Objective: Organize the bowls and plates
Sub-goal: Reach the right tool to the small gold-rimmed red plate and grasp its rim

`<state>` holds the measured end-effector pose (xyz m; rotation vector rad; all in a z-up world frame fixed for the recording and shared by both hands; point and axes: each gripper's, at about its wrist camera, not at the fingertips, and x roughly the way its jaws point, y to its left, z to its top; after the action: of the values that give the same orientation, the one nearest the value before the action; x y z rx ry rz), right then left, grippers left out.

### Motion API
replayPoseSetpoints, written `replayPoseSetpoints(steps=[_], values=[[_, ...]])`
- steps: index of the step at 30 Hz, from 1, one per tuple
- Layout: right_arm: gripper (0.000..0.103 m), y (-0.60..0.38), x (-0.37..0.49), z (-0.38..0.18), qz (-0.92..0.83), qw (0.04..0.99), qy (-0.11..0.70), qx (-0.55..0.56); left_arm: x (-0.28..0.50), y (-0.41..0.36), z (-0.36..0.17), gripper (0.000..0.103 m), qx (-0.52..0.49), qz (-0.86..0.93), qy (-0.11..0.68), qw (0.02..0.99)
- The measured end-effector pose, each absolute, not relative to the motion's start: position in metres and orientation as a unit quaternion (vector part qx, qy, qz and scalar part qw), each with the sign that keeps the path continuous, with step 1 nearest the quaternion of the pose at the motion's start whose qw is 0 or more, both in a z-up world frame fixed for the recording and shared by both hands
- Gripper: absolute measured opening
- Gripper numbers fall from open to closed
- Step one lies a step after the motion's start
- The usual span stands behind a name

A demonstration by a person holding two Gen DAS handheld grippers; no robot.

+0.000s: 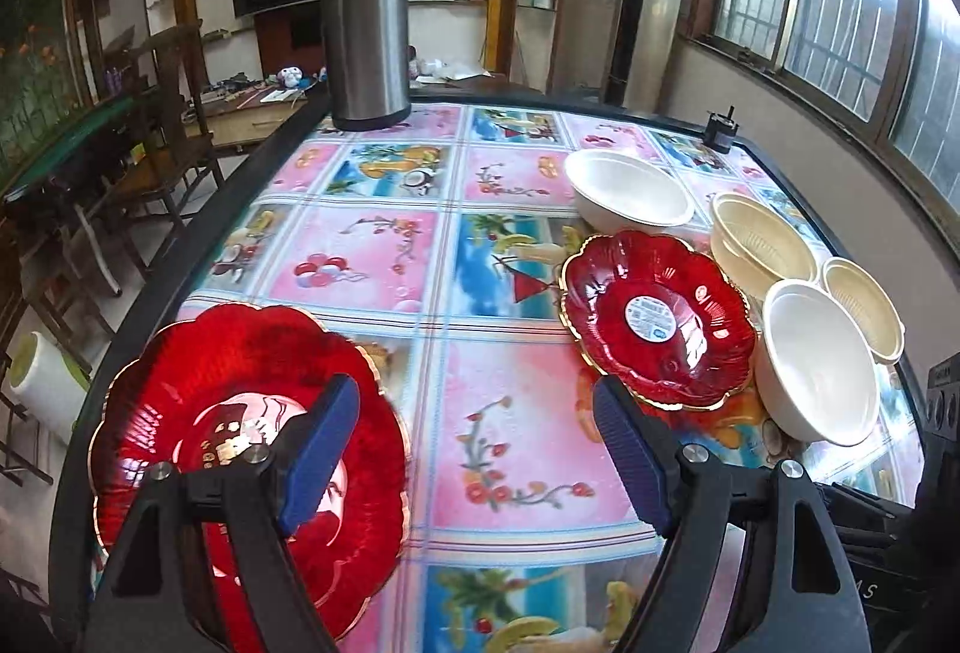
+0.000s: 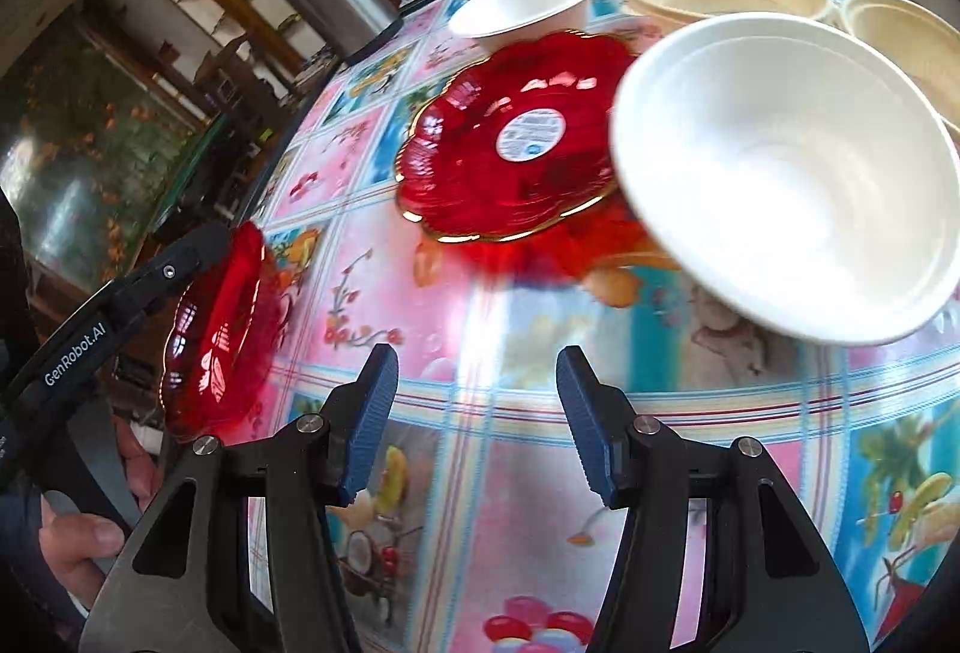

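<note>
Near-left table edge: scalloped red glass plate with gold rim [image 1: 240,449], lying under my left tongs [image 1: 474,431], whose jaws are spread wide and grasp nothing; the left finger overlaps the plate in view, contact not determinable. A second red scalloped plate with a round white label [image 1: 657,317] sits right of centre on the fruit-and-flower printed tablecloth [image 1: 384,257]. Touching or just beside it: a plain white bowl [image 1: 819,359]; a second white bowl [image 1: 627,197] farther back; two cream ribbed bowls [image 1: 762,239], [image 1: 864,308] near the right edge. My right tongs [image 2: 477,395] hang released over bare cloth, short of the near white bowl. Judgement: sorting has barely started; like items are not yet stacked. Next move probably calls for closing on one plate's rim and carrying it onto the other. Left view alone shows the steel thermos [image 1: 365,26] in full; right view alone shows my hand [image 2: 90,533] on the left tool.
</note>
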<state>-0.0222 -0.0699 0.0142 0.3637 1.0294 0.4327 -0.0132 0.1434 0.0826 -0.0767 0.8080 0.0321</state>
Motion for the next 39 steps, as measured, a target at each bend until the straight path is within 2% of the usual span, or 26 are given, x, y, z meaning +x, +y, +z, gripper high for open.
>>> replayPoseSetpoints(steps=[39], values=[[0.057,-0.087,0.02,0.006,0.095,0.859,0.434,0.253,0.101,0.105,0.046,0.08,-0.029,-0.001,0.449,0.893]])
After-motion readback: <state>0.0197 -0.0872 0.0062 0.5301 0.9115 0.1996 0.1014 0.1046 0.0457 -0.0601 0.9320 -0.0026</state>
